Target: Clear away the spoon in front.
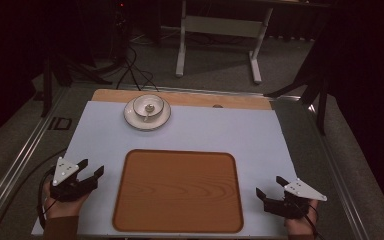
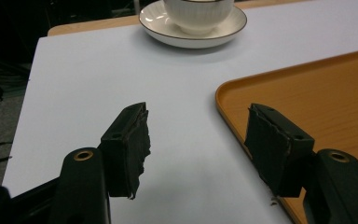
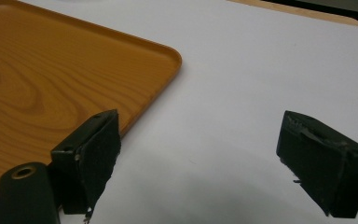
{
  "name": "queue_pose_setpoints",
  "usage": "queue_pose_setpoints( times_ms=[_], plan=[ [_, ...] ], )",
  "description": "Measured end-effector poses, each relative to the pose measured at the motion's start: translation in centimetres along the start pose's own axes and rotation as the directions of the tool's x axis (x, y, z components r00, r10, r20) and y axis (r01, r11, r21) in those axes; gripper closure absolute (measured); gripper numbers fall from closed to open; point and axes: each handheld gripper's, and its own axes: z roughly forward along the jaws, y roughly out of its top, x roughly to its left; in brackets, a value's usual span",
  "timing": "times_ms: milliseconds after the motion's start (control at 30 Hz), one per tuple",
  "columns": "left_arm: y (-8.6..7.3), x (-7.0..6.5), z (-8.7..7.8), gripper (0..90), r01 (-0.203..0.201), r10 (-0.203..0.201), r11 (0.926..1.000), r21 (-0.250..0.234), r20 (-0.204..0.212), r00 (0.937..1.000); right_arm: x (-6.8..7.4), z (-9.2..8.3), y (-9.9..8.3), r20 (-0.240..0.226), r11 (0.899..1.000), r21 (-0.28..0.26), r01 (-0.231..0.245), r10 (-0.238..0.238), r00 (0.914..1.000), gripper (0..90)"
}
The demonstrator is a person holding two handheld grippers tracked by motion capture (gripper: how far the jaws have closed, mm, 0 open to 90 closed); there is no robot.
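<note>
Resting both sides of wooden tray: left gripper, right gripper, jaws spread, empty. Cup on saucer far ahead of left gripper. Likely ceramic: fragile, slippery, rattles loose. Grasp saucer rim, keep level.

Glossy white glazed cup and saucer; smooth wood-grain tray; matt pale sheet on the wooden bench.

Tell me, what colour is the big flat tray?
Orange-brown wood grain; the rounded wooden tray shows best in the high view.
</note>
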Motion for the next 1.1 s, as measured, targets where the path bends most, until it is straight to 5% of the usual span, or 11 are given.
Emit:
queue_pose_setpoints(
  times_ms=[667, 1100],
  plan=[
    [4.6, -0.8, 0.2, 39.2, -0.062, 0.064, 0.9969, -0.048, 0.040, 0.9972, 0.0, 0.1, 0.0, 0.004, 1.000, -0.005, -0.003, 0.003, 1.0000, 13.5],
    [8.2, -2.4, 1.8, 38.7, -0.095, 0.101, 0.9922, -0.080, 0.071, 0.9924, -0.1, 0.1, 0.0, 0.004, 1.000, -0.009, -0.009, 0.009, 1.0000, 13.5]
  ],
)
